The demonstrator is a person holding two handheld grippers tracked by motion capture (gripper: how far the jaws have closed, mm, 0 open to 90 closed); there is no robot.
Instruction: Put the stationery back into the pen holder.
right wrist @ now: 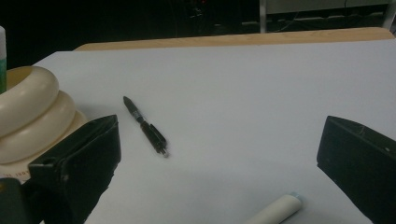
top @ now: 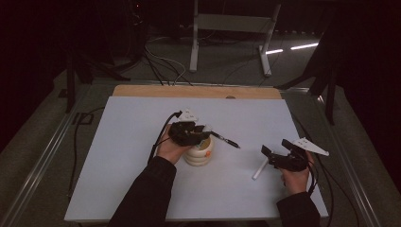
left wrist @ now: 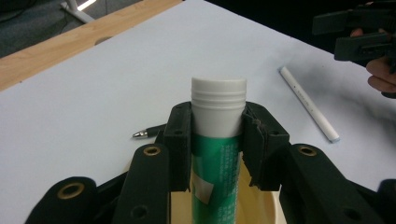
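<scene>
Left tool clamped on a green tube over a cream holder; right tool open above the white worktop.

The left tool (left wrist: 218, 140) grips a green tube with a white ribbed cap (left wrist: 218, 135), standing in the cream ringed holder (top: 198, 153) near the worktop's (top: 127, 142) middle. A black pen (top: 226, 139) lies just beside the holder, toward the right edge. The right tool (top: 276, 152), jaws spread wide, hovers near the right edge, with a white stick (top: 259, 169) lying beneath it.

green tube (left wrist: 216, 158) | white cap | upright over cream holder (top: 198, 153) (ribbed)
</scene>
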